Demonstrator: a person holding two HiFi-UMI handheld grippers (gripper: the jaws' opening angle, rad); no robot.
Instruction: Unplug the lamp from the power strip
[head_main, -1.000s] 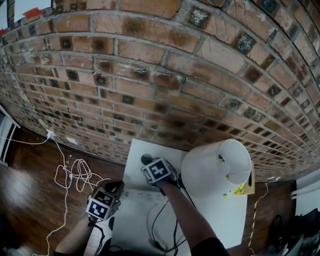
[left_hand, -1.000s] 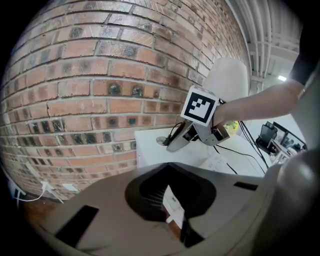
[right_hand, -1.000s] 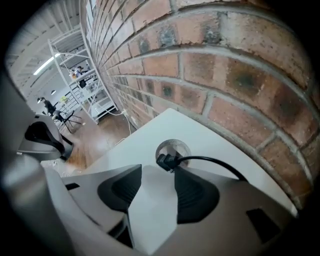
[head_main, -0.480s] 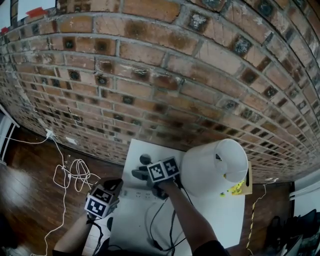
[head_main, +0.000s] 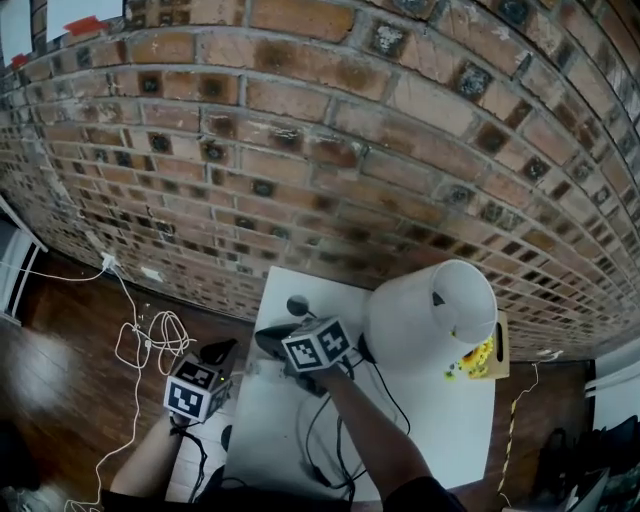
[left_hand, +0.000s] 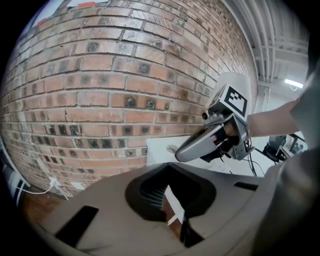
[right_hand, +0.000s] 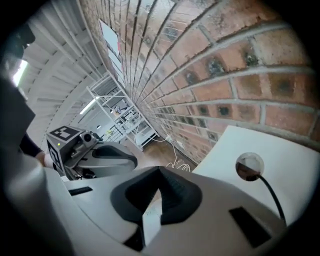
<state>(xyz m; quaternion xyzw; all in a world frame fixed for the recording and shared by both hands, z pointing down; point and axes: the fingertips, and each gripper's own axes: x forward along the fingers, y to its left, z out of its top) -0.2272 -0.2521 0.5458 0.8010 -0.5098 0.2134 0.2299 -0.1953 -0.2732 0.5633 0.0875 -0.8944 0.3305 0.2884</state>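
On the white table (head_main: 420, 440) stands the lamp with its wide white shade (head_main: 430, 315). Black cords (head_main: 318, 440) loop across the tabletop. The white power strip (head_main: 265, 372) lies near the table's left edge, mostly hidden under my right gripper, so I cannot make out a plug in it. My right gripper (head_main: 266, 339) hovers above the strip, pointing left; its jaws have just been closing and stand shut with nothing between them (right_hand: 152, 210). Beside the table's left edge, my left gripper (head_main: 224, 351) is lifted with its jaws together and empty (left_hand: 170, 200).
A brick wall (head_main: 300, 150) runs close behind the table. A round disc on a black cord (right_hand: 249, 166) lies at the table's back left. A small box with yellow bits (head_main: 486, 356) sits right of the lamp. White cables (head_main: 150, 345) trail over the wooden floor at the left.
My right gripper has lifted off the power strip and tipped from pointing down to pointing left. My left gripper has risen slightly and drifted left.
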